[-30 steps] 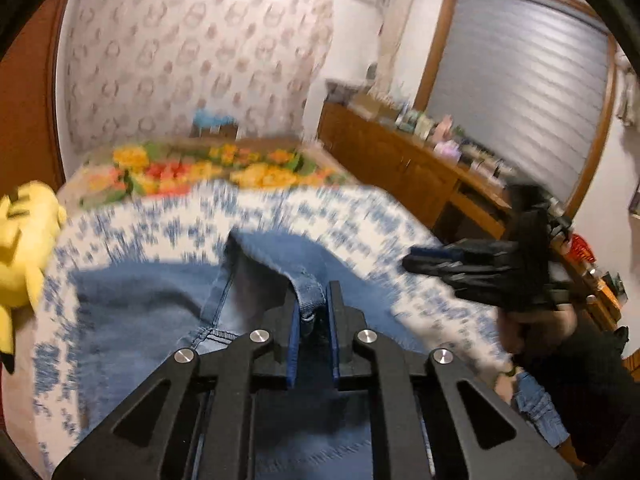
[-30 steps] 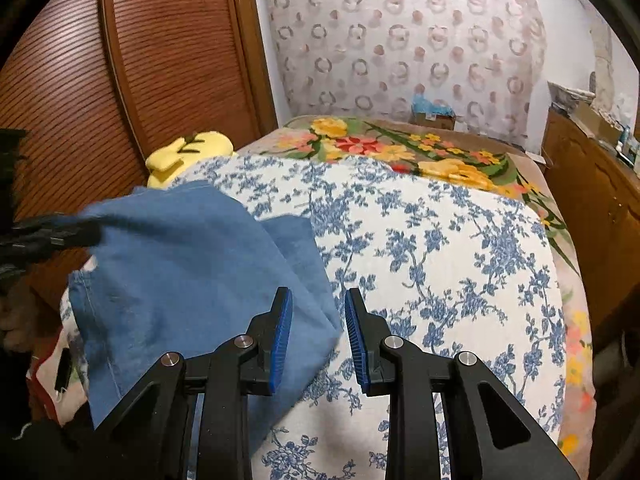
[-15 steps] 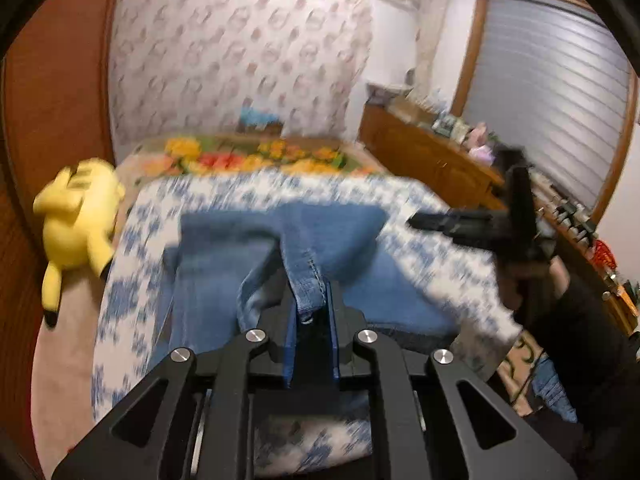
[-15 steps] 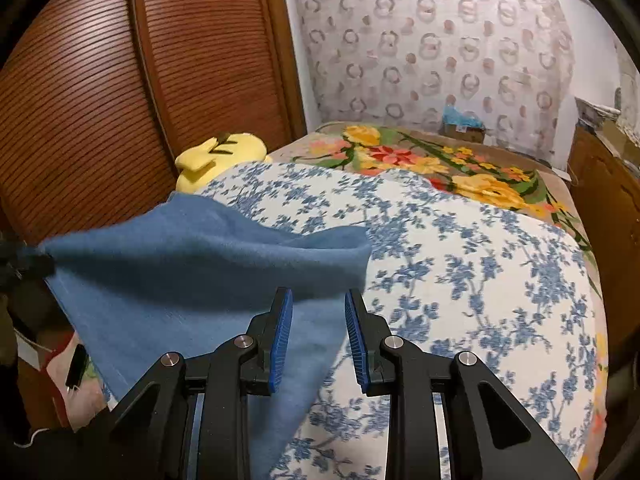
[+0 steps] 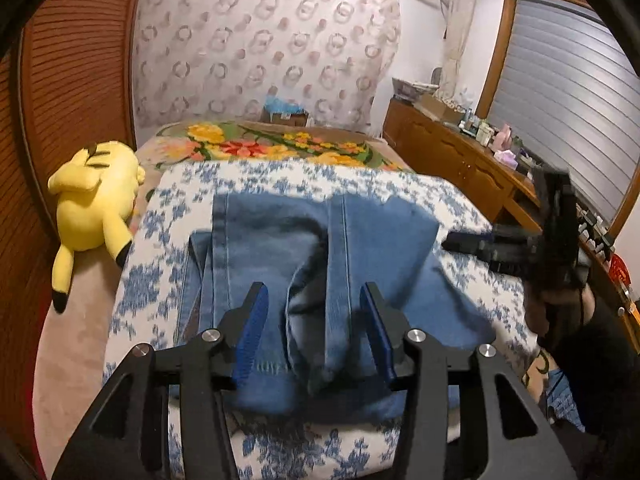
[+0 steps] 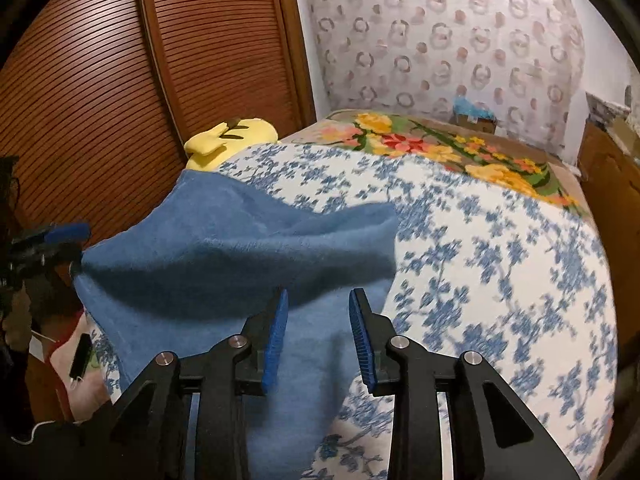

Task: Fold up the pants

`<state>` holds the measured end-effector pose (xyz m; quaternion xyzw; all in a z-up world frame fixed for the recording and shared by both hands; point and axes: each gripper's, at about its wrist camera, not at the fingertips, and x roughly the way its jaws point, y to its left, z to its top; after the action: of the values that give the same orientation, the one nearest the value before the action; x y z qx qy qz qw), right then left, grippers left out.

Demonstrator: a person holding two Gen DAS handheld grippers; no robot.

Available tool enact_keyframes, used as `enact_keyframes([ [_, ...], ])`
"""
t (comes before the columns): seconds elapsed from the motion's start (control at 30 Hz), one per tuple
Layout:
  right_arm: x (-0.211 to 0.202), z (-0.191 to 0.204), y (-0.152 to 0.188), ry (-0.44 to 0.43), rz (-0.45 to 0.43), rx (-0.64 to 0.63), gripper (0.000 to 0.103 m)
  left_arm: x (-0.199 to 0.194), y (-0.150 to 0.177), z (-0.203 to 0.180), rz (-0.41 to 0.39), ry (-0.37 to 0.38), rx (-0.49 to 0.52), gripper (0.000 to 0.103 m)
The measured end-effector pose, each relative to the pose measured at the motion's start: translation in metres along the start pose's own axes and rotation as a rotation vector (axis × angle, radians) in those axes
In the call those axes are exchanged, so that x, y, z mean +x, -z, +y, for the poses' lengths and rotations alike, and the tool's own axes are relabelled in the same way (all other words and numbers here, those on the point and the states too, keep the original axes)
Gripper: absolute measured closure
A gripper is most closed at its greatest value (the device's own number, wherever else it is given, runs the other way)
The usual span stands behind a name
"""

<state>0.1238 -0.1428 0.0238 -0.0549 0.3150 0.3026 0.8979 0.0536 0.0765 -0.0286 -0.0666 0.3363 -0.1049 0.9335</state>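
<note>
Pants (image 5: 320,248), blue and made of denim, lie in a folded heap on the near end of the bed, on a white cover (image 5: 400,192) with little blue flowers. Past that cover the bed has a blanket (image 5: 280,146) with big yellow and red flowers. A yellow plush toy (image 5: 94,200) lies at the side of the bed, close to a brown slatted door (image 6: 100,80). The wall behind the bed has paper (image 5: 260,40) with ring shapes on it. A long wooden cabinet (image 5: 460,156) with lots of small things on top runs along the other side, under a window with a grey blind (image 5: 560,80).

The left gripper (image 5: 316,322) has just been opening. Its blue pads stand apart now, with a bunched fold of the pants between them, and the pads do not press on it. The right gripper (image 6: 318,336) has opened a little too. Its jaws stand apart over the edge of the pants, and I cannot see them squeezing the cloth.
</note>
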Motion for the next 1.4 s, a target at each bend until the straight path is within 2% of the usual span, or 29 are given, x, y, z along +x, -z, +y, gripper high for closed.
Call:
enact_keyframes([
  [0.1, 0.012, 0.007, 0.013, -0.006, 0.037, -0.009, 0.07, 0.004, -0.015, -0.001, -0.018, -0.001, 0.018, 0.054],
  [0.23, 0.03, 0.01, 0.033, 0.025, 0.099, -0.009, 0.069, 0.024, -0.036, -0.001, 0.001, -0.005, 0.037, 0.054],
  [0.4, 0.034, 0.008, 0.044, 0.035, 0.092, 0.006, 0.068, 0.056, -0.064, -0.006, 0.036, 0.027, 0.054, 0.054],
  [0.53, 0.035, 0.003, 0.048, 0.031, 0.087, 0.01, 0.067, 0.075, -0.072, -0.02, 0.062, 0.041, 0.081, 0.054],
  [0.7, 0.033, 0.002, 0.055, 0.029, 0.07, 0.01, 0.066, 0.1, -0.059, -0.027, 0.133, 0.035, 0.083, 0.054],
  [0.93, 0.031, -0.004, 0.062, 0.016, 0.058, 0.023, 0.066, 0.097, -0.024, -0.038, 0.173, 0.097, 0.1, 0.055],
  [1.0, 0.032, -0.006, 0.063, 0.014, 0.056, 0.025, 0.066, 0.097, -0.019, -0.043, 0.184, 0.12, 0.101, 0.06],
  [1.03, 0.031, -0.007, 0.063, 0.013, 0.055, 0.027, 0.066, 0.097, -0.018, -0.044, 0.183, 0.133, 0.102, 0.066],
  [1.07, 0.031, -0.009, 0.063, 0.011, 0.055, 0.029, 0.066, 0.096, -0.017, -0.046, 0.175, 0.146, 0.104, 0.071],
  [1.13, 0.031, -0.011, 0.064, 0.007, 0.054, 0.033, 0.066, 0.093, -0.02, -0.05, 0.15, 0.156, 0.106, 0.091],
  [1.17, 0.031, -0.011, 0.064, 0.006, 0.053, 0.035, 0.066, 0.087, -0.022, -0.051, 0.124, 0.149, 0.107, 0.092],
  [1.2, 0.03, -0.013, 0.065, 0.003, 0.052, 0.038, 0.066, 0.08, -0.025, -0.051, 0.093, 0.139, 0.113, 0.097],
  [1.4, 0.025, -0.019, 0.067, -0.01, 0.029, 0.055, 0.066, 0.009, -0.055, -0.035, -0.116, 0.095, 0.09, 0.098],
])
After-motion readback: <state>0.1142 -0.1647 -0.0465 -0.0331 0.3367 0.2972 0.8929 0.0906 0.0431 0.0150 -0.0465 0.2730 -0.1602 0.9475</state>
